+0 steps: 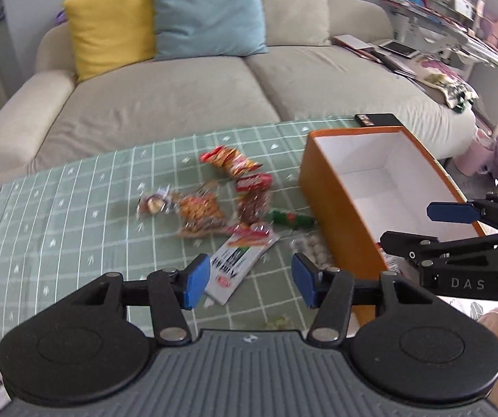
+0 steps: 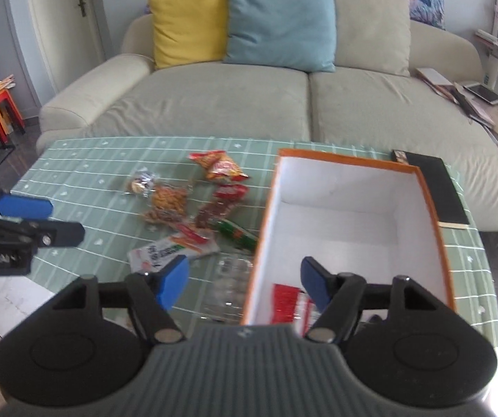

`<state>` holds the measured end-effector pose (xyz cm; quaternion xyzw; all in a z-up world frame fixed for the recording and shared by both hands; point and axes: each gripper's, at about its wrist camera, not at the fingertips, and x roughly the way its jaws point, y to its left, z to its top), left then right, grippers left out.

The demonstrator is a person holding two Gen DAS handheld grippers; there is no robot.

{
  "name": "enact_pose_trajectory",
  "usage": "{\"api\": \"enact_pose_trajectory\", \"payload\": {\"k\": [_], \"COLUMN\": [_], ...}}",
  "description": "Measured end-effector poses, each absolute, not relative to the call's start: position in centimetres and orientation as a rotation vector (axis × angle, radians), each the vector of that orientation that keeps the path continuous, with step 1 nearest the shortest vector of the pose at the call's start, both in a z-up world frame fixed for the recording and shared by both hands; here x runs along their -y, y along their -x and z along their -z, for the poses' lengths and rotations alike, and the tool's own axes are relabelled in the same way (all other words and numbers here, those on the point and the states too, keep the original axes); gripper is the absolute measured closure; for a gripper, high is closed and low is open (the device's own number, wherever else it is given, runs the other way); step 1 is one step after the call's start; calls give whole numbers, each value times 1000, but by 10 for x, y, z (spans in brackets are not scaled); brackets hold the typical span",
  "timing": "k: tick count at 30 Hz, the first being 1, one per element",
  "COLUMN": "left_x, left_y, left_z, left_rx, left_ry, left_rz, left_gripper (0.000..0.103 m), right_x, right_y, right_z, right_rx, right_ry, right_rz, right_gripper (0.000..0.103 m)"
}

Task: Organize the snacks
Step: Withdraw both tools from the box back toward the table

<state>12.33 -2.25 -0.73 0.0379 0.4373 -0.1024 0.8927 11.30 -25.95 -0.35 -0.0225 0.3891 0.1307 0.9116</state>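
1. Left wrist view: a beige sofa (image 1: 186, 104) fills the background, with a yellow cushion (image 1: 108, 26), a blue cushion (image 1: 210, 14) and a beige one leaning on its back; books and a tablet lie at its right end.
2. Table (image 1: 57, 215) under a green grid cloth stands in front of the sofa; a black slab (image 2: 436, 187) lies near its far right edge, beside the box.
3. Box (image 1: 339, 201), orange outside and white inside, sits open on the right part of the table; in the right wrist view a red-and-white packet (image 2: 288, 307) lies on its floor at the near end.
4. Snacks (image 1: 228, 205) lie scattered on the cloth left of the box: red bags farthest, clear packs of brown pieces in the middle, a green stick (image 1: 292, 219) touching the box wall, a white flat pack (image 1: 238, 264) nearest; all blurred.
5. Left gripper (image 1: 250, 281) hovers above the white pack, jaws spread, holding nothing.
6. Right gripper (image 2: 245, 283) hangs over the near left wall of the box, jaws spread, nothing between them.
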Motion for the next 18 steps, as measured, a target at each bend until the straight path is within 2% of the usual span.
{"api": "enact_pose_trajectory", "payload": {"k": [4, 9, 18], "left_x": [1, -16, -25], "left_y": [-107, -94, -99], "left_z": [30, 61, 99], "left_rx": [-933, -978, -1059], "left_ry": [-68, -104, -79], "left_rz": [197, 215, 293], "left_gripper": [39, 39, 39], "right_x": [224, 194, 174], "right_y": [-99, -88, -101], "right_z": [18, 51, 111], "right_rx": [-799, -833, -990], "right_ry": [70, 113, 211], "right_rz": [-312, -366, -382], "right_gripper": [33, 46, 47]}}
